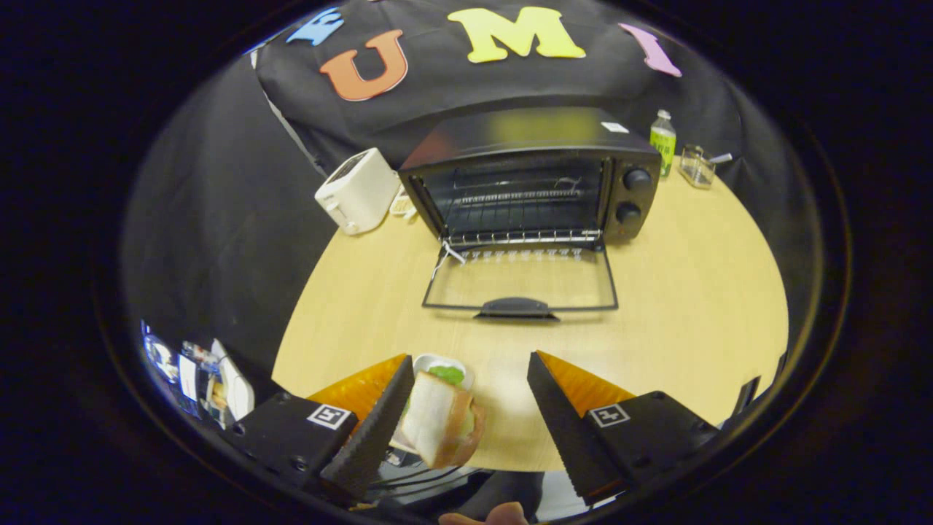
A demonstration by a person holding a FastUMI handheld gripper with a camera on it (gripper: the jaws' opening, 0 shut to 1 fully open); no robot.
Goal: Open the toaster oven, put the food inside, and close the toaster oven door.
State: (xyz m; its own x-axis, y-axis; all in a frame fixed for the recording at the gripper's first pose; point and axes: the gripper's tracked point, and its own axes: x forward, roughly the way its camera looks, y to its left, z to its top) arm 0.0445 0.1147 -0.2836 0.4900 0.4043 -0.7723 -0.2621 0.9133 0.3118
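Observation:
The black toaster oven [532, 171] stands at the far side of the round wooden table [692, 306]. Its glass door [521, 284] lies folded down flat toward me, handle nearest, and the wire rack [521, 235] shows inside. A sandwich [441, 426] with white bread and green filling sits on a small white plate [444, 364] at the table's near edge. My gripper [470, 379] is open. The sandwich lies between the fingers, close against the left finger [379, 423] and well apart from the right finger [561, 423].
A white pop-up toaster [357, 191] stands left of the oven. A green bottle [662, 142] and a small glass container [697, 168] stand at the back right. Bare tabletop stretches between the plate and the oven door. A hand [485, 516] shows just below the fingers.

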